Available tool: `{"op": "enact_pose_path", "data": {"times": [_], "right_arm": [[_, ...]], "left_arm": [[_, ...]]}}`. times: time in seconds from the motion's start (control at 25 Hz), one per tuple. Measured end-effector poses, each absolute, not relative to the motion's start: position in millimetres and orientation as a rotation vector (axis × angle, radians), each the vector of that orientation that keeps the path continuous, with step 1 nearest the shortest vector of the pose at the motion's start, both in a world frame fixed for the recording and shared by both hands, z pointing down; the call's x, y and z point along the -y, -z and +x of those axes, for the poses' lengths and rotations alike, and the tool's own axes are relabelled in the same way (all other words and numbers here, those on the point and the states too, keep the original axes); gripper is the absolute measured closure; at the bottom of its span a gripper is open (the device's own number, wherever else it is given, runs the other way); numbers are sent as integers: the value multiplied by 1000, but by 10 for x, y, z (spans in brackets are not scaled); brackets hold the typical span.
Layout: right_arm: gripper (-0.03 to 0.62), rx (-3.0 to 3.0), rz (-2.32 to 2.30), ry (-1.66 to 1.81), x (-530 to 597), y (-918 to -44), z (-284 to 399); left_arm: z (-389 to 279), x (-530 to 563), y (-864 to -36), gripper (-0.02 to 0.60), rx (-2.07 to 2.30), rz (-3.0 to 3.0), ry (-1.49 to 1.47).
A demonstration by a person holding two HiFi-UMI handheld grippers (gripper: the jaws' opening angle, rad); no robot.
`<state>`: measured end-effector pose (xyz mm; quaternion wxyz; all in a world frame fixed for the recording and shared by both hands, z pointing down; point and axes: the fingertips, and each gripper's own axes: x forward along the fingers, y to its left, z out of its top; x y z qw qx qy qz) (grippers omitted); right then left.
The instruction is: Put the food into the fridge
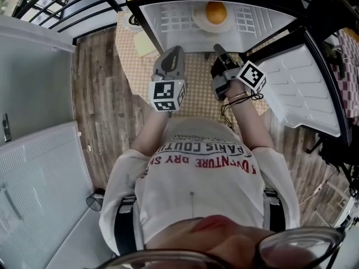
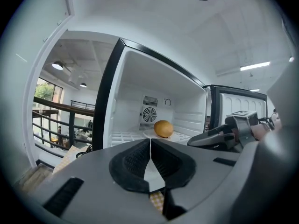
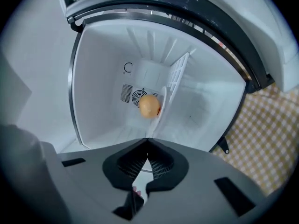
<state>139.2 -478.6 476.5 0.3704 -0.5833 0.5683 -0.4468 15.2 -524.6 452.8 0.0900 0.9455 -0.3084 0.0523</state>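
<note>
An orange (image 1: 216,12) lies on a white plate (image 1: 197,21) on the wire shelf of the open fridge (image 1: 168,21). Both grippers hover outside the fridge mouth, side by side and pointing in. My left gripper (image 1: 174,49) is shut with nothing between its pads. My right gripper (image 1: 217,48) is also shut and empty. In the left gripper view the orange (image 2: 163,128) sits beyond the closed jaws of the left gripper (image 2: 150,141), and the right gripper (image 2: 219,136) shows to the right. In the right gripper view, which is rolled sideways, the orange (image 3: 149,106) lies past the right gripper (image 3: 147,141).
The fridge door (image 1: 303,88) stands swung open at the right. A checked mat (image 1: 196,77) covers the wooden floor in front of the fridge. A large white cabinet (image 1: 33,94) stands at the left. A black railing (image 1: 67,4) runs behind it.
</note>
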Motion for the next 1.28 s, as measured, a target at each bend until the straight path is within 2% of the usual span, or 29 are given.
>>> {"op": "enact_pose_path", "data": {"times": [0.28,0.72,1.28], "right_arm": [[568,-1745,-1709,990,4579,-4620,1229],[568,-2160,-2240,363,4424,-4517,1214],[568,-2059,-2256,408,4350,-4501,1246]], "left_arm": [[205,5110,-4437,554,909,2818,-124],[314,4969,-4485,554,850,2857,-171],[196,4999,-4403,554,884,2874,-153]]}}
